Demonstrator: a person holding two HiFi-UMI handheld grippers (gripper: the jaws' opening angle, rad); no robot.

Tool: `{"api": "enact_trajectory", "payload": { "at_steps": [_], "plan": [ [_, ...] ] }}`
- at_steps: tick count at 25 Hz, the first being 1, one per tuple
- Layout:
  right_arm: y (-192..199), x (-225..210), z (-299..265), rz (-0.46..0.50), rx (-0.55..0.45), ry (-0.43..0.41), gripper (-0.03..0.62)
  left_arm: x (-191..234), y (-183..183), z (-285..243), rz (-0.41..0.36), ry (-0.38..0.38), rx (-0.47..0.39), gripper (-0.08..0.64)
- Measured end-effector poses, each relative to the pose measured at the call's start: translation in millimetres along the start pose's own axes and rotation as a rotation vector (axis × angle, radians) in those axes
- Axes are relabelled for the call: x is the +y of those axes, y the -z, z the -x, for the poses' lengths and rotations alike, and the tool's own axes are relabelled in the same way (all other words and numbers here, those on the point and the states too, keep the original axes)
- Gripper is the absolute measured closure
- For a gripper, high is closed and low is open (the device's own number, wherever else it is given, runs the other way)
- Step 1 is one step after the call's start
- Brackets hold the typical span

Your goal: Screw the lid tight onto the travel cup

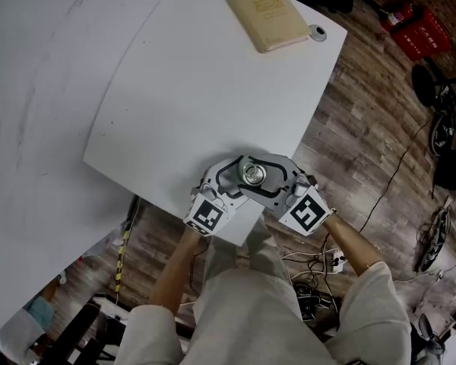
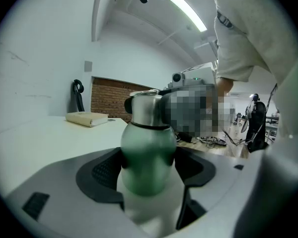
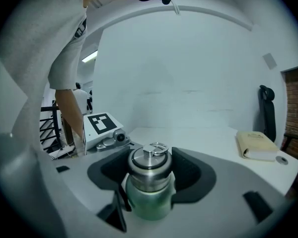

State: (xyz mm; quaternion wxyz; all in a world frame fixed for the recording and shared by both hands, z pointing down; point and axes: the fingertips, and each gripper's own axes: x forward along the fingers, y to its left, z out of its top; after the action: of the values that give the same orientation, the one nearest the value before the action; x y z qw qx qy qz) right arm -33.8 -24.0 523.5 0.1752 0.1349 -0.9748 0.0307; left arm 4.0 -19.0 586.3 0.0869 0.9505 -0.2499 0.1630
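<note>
Far left in the head view, a white wall (image 1: 38,90); next to it, a white table (image 1: 182,82), bare across most of its top. Holds the travel cup (image 2: 148,152) upright over the table's near corner, close to the edge; no telling from any view whether its base rests on the top. Grips the cup's green body with the left gripper (image 2: 148,171), dark pads (image 2: 97,171) closed in against both sides, below the black band where the steel begins. Meets it from the opposite side with the right gripper (image 3: 150,168), set higher and clamped narrow on the steel lid (image 3: 150,162), one pad touching each flank. Lid seated on the cup's mouth, a small wire ring (image 3: 159,148) lying on its crown. Both grippers angled in toward the cup, nearly nose to nose around it. Further right, toward the table's far edge and well apart from the cup, a tan book (image 1: 269,16) lying flat, with a small round disc (image 1: 318,32) just beside its right corner. Beyond the table's right edge, a wooden floor (image 1: 365,128), a red case (image 1: 418,30) at top right, and a tangle of cables (image 1: 319,268) low down near the person's legs.
</note>
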Motion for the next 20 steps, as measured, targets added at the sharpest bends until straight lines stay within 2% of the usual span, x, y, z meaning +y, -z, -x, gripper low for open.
{"api": "enact_trajectory", "payload": {
  "at_steps": [20],
  "plan": [
    [-1,-13,-2,-0.076,-0.045,0.318,0.336,2,1,1,0.001,-0.019,0.002,0.228]
  ]
}}
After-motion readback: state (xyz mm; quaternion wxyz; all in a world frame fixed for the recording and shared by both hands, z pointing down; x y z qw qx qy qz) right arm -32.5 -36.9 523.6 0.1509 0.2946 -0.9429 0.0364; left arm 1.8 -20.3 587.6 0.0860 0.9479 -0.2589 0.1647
